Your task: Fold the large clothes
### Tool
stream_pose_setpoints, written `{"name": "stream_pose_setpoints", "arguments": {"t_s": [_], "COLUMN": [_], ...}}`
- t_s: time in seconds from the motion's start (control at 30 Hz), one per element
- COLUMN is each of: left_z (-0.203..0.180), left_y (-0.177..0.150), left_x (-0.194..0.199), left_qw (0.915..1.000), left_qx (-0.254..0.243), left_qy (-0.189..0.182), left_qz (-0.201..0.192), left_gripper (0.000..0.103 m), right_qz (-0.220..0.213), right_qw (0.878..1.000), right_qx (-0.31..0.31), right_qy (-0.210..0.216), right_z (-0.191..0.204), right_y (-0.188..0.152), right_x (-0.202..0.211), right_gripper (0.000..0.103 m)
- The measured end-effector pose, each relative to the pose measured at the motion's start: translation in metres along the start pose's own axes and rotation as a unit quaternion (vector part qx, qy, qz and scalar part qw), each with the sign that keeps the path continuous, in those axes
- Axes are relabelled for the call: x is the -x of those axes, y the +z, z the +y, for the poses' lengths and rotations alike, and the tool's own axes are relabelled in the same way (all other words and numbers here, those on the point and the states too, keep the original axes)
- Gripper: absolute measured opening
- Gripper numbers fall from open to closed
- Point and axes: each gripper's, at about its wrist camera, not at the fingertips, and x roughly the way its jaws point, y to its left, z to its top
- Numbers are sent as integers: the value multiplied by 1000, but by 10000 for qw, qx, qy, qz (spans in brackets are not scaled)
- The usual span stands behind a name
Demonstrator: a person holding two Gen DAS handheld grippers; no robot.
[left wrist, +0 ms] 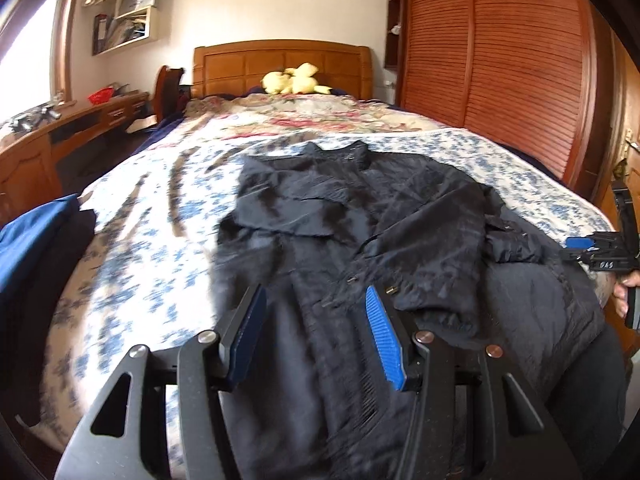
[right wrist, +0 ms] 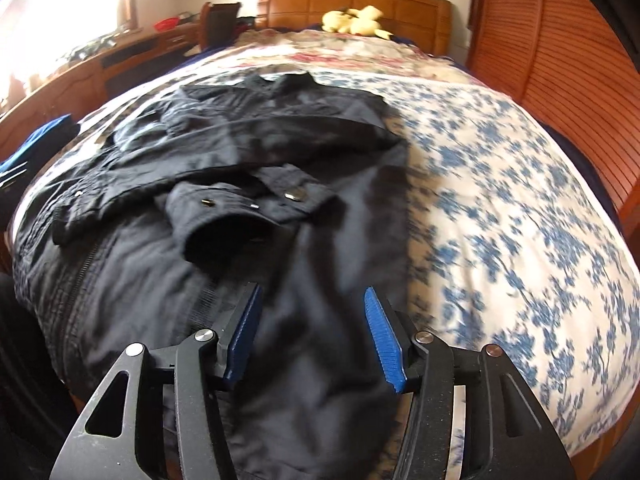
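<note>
The left gripper [left wrist: 316,312] tilts downward, its blue-padded jaws standing apart with nothing pinched between them. The right gripper [right wrist: 312,312] tilts more steeply down, jaws likewise parted and empty. To the left gripper's right, a hand [left wrist: 622,292] grips the other's handle.

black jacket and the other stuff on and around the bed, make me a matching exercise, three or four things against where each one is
Things:
1. black jacket
2. yellow plush toy
3. red item
4. blue cloth

Places:
a. against the wooden headboard
b. on the wooden desk near the window
c. spread on the blue-flowered bedspread
d. off the bed's left edge, nearest the camera in the left wrist view

Pairs: 1-c, 2-a, 3-b, 4-d
</note>
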Motion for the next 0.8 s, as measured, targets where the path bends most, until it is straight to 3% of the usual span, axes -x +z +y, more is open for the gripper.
{"name": "stream_pose_setpoints", "arguments": {"t_s": [0.3, 0.63, 0.8], "left_z": [32, 27, 20], "left_y": [-20, -19, -23], "left_x": [22, 30, 19], "left_qw": [9981, 9964, 9954], "left_qx": [144, 94, 147], "left_qy": [471, 679, 572], "left_qz": [377, 507, 758], "left_gripper": [51, 51, 51], "right_qz": [125, 356, 459], "right_qw": [9995, 9991, 9980], "right_qx": [-298, 3, 81], "right_qy": [28, 217, 417], "right_z": [-27, -25, -24], "right_y": [-18, -36, -36], "right_x": [7, 6, 2], "right_gripper": [57, 58, 58]}}
